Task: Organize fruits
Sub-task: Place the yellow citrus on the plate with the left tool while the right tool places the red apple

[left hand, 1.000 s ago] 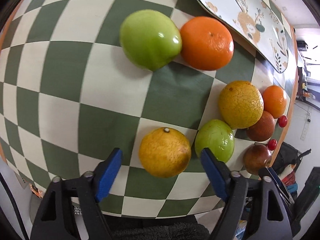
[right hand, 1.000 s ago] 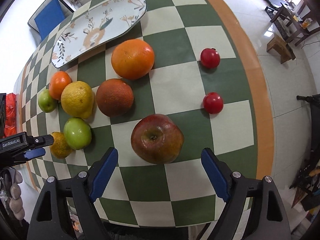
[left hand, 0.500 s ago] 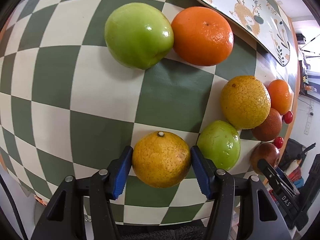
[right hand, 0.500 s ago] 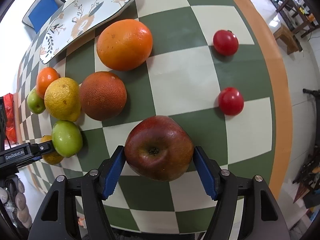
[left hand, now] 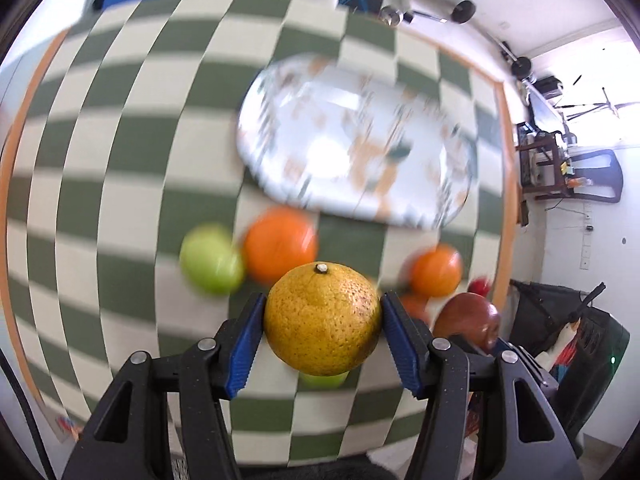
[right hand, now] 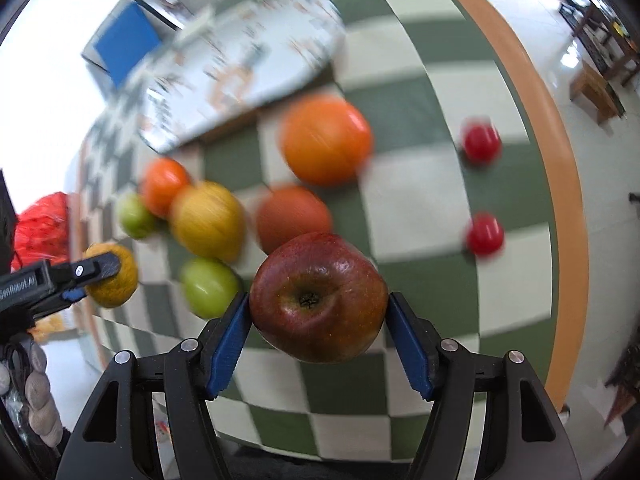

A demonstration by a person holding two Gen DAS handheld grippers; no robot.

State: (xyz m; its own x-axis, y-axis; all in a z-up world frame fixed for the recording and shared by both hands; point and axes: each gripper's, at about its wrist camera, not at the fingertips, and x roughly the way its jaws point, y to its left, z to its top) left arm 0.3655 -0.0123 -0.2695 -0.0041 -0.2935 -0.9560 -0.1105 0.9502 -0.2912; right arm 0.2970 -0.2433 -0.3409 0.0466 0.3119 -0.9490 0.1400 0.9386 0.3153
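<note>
My left gripper [left hand: 322, 326] is shut on a yellow-orange citrus [left hand: 322, 318] and holds it above the checked table. My right gripper [right hand: 318, 320] is shut on a dark red apple [right hand: 319, 297], also lifted. The oval floral plate [left hand: 356, 140] lies beyond the fruit and is empty; it also shows in the right wrist view [right hand: 240, 64]. On the cloth lie a green apple [left hand: 210, 259], an orange [left hand: 279, 245], a second orange [left hand: 436, 272], a yellow citrus [right hand: 208, 220], a brownish orange [right hand: 292, 216] and another green apple [right hand: 209, 287]. The background is blurred.
Two small red tomatoes [right hand: 481, 144] [right hand: 485, 235] sit near the table's orange right edge [right hand: 560, 184]. A blue chair [right hand: 124, 42] stands behind the plate. A red bag [right hand: 42, 228] is off the table's left side.
Both grippers, closed on their fruit half a second ago, have lifted the citrus and the apple off the table and tilted up toward the plate.
</note>
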